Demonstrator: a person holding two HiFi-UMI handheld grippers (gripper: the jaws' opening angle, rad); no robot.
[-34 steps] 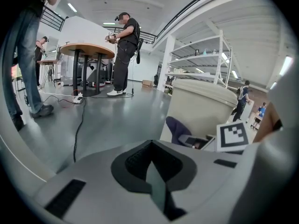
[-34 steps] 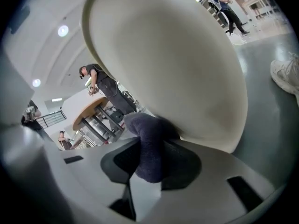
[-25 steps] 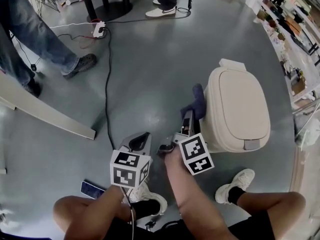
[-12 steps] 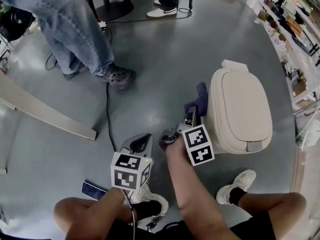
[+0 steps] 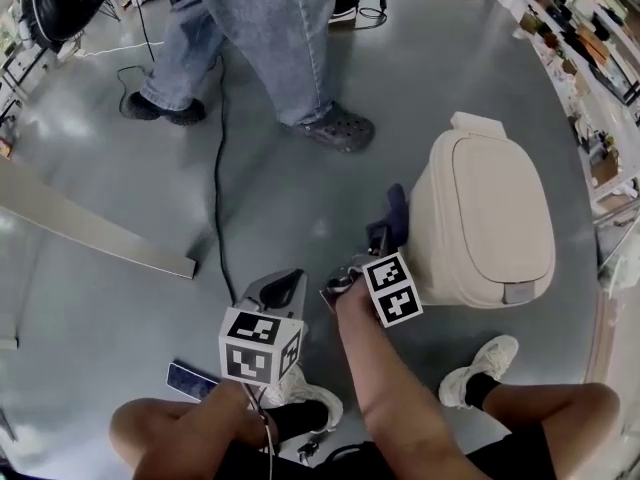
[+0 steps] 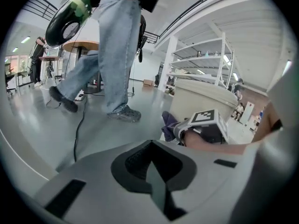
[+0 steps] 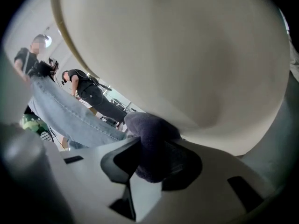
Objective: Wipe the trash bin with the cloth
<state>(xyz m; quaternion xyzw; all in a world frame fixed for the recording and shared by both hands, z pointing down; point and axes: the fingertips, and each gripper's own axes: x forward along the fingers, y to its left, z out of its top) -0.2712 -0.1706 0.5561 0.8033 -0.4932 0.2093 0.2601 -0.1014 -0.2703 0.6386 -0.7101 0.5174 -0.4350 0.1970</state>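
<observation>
As only its own view reveals, right tool (image 7: pixel 150 166) pinches cloth (image 7: pixel 152 134) by trash bin (image 7: pixel 187 55); left tool (image 6: pixel 150 166) closed

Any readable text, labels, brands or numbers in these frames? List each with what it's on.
No readable text anywhere.
On left cube and right cube: black-and-white square patterns only, no letters.
On bin: no label or brand shows.
On cloth: no tag shows.
On shelves: items too small to read.
</observation>
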